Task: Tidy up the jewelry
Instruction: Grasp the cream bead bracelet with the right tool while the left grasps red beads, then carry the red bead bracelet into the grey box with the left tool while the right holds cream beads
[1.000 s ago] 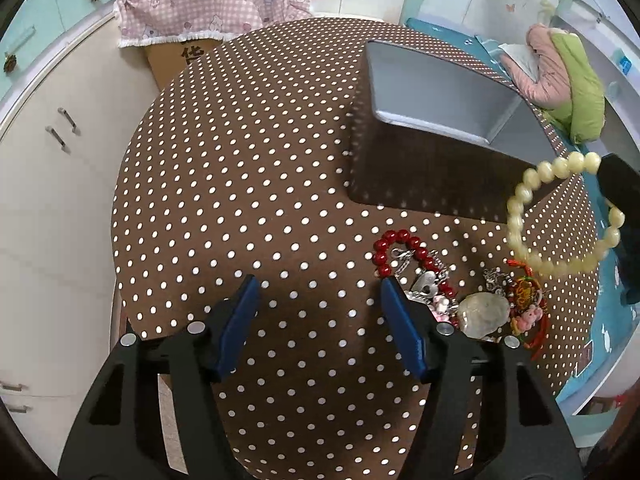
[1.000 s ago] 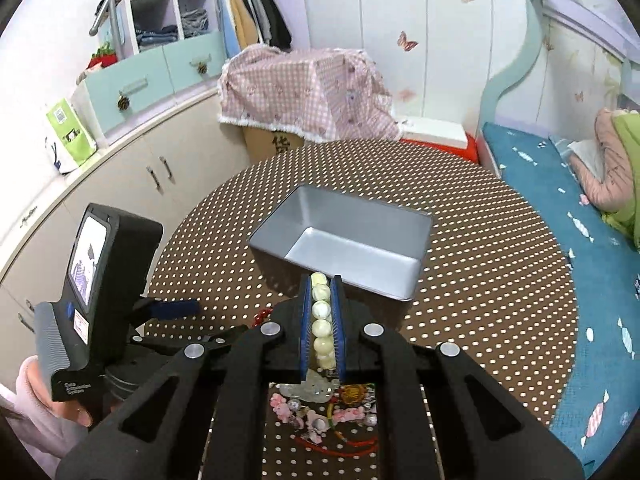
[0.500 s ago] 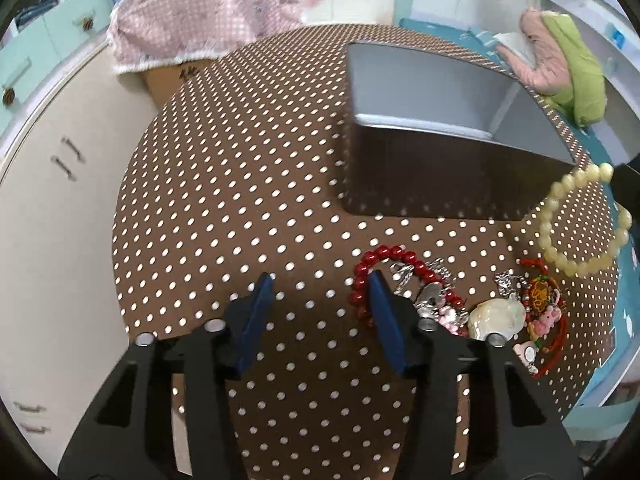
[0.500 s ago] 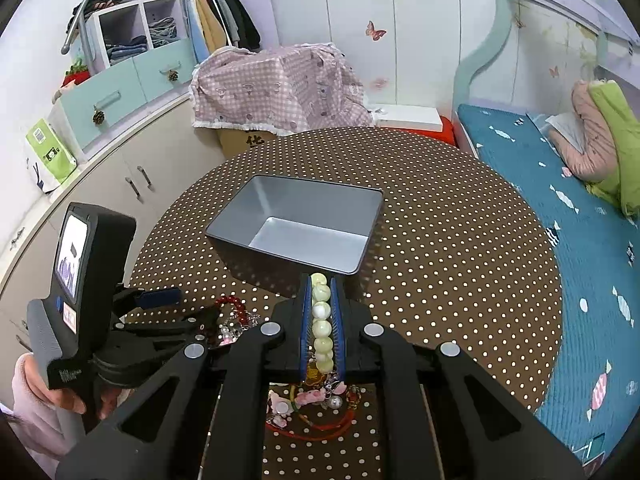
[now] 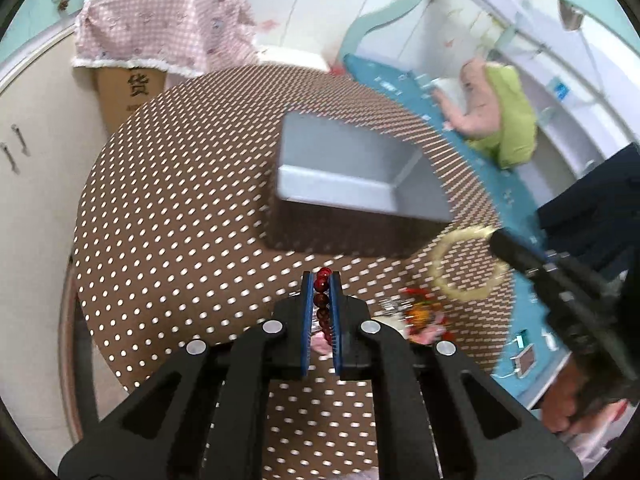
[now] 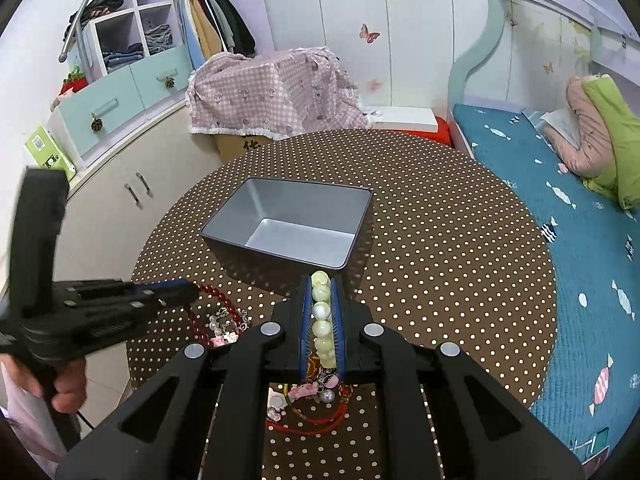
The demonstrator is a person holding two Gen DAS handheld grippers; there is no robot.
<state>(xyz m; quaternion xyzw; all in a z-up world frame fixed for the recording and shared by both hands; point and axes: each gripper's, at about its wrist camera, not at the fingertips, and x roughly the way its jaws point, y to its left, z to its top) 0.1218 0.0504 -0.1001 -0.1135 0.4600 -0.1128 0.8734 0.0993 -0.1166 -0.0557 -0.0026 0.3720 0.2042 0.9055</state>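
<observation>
My left gripper point(image 5: 321, 280) is shut on a red bead bracelet point(image 5: 322, 300) and holds it above the dotted table. The bracelet also shows in the right wrist view point(image 6: 212, 294), hanging from the left gripper point(image 6: 188, 292). My right gripper point(image 6: 321, 284) is shut on a pale cream bead bracelet point(image 6: 322, 320), which hangs as a ring in the left wrist view point(image 5: 466, 264). A grey metal box point(image 6: 288, 224) stands open and empty just beyond both grippers; it also shows in the left wrist view point(image 5: 352, 172).
A pile of other jewelry with a red cord and pink charms point(image 6: 308, 400) lies on the brown dotted round table point(image 6: 440, 240) under my right gripper. A bed point(image 6: 580, 220) is to the right, and cabinets point(image 6: 120, 184) are to the left.
My left gripper closed on the red bead bracelet and lifted it off the table. My right gripper stayed shut on the cream bracelet and rose a little.
</observation>
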